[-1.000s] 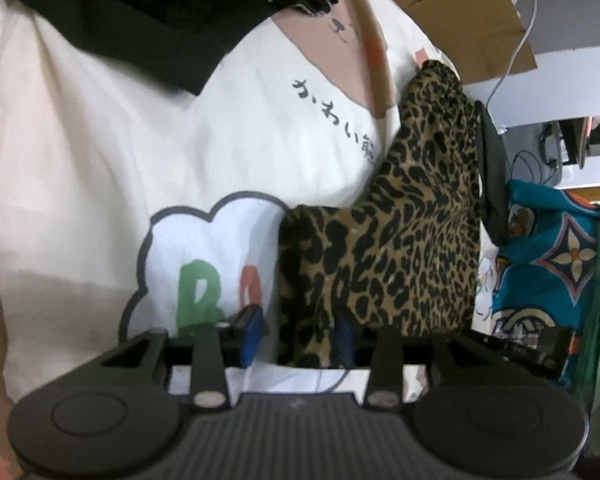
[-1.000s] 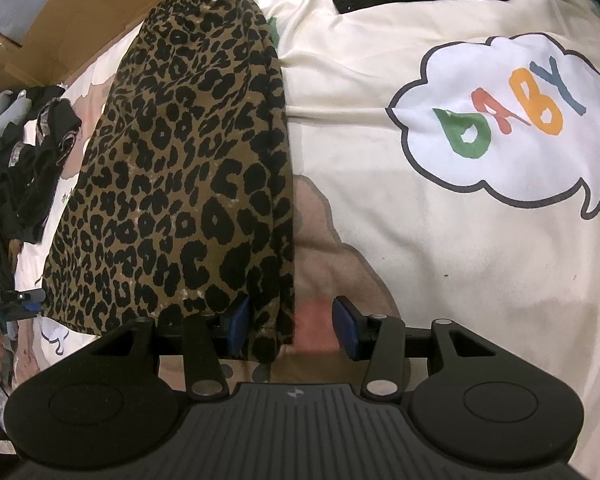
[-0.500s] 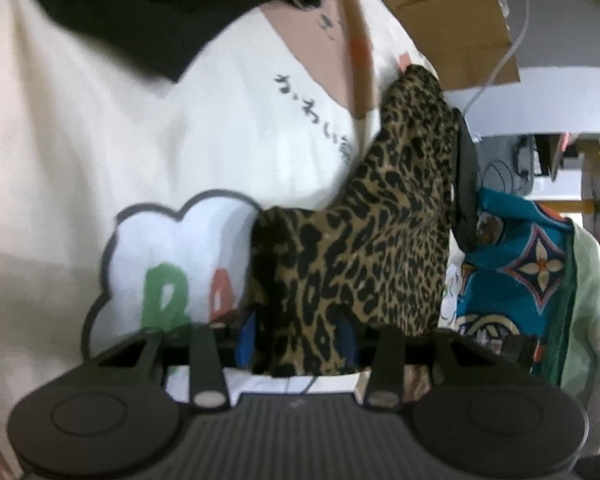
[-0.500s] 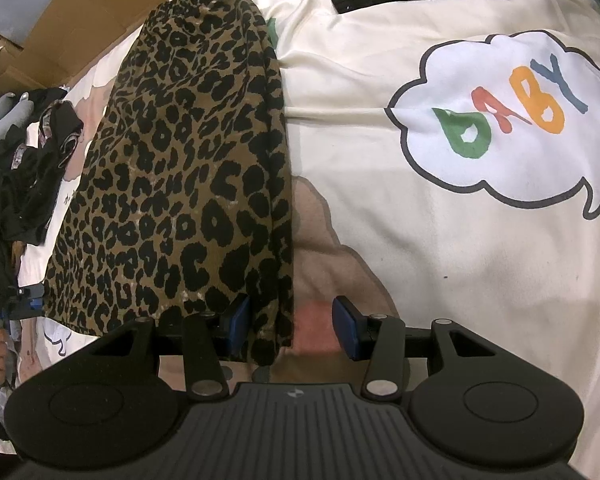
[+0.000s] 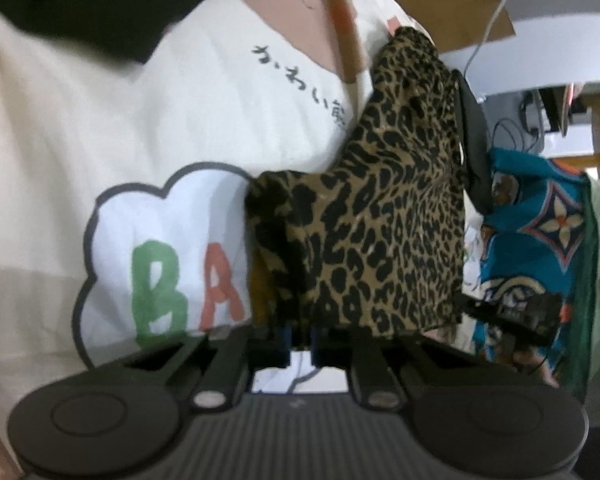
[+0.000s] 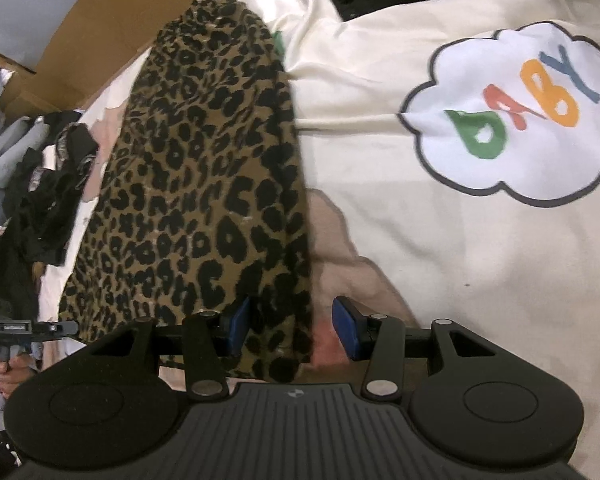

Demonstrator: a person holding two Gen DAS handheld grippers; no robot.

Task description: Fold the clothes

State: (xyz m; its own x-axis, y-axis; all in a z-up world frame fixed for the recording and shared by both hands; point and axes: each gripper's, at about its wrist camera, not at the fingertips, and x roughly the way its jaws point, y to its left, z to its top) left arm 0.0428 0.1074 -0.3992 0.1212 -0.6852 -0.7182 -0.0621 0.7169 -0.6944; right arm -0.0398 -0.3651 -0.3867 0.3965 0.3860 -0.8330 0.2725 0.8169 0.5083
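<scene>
leopard skirt [image 6: 204, 200] lies long on the cream blanket [image 6: 440, 260], prob. folded once lengthwise. left tool [image 5: 300, 346] closing on its corner, cloth betw. pads. right tool [image 6: 286, 330] half open over other end, gripping nothing. cross-fold left.

Soft indoor light, fisheye-bent edges, slight blur

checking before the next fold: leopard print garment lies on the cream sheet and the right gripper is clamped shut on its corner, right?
Not quite. The right wrist view shows the right gripper open, its pads apart around the leopard print garment corner. The garment does lie on the cream sheet.
</scene>
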